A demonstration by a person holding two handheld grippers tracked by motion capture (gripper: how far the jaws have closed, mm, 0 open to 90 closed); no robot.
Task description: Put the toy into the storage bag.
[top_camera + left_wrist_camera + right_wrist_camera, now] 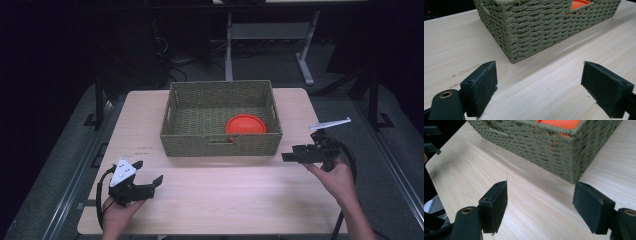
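Since both hands hang back from the woven basket (221,119), I judge nothing is under way; any next move calls for a reach forward. My left claw (149,180) gapes wide over bare tabletop (225,195), empty. The orange dish (245,124) lies inside the basket. My right claw (289,156) likewise spreads wide, touching nothing.

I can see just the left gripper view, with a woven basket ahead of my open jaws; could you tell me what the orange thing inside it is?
Observer: A round orange dish, lying in the basket at its near right corner.
Operator: Thank you. Where is the right gripper?
Observer: The right gripper hangs over the table by the basket's right end, jaws open, holding nothing.
Operator: Is anything else inside the basket?
Observer: No, the rest of its floor is bare weave.
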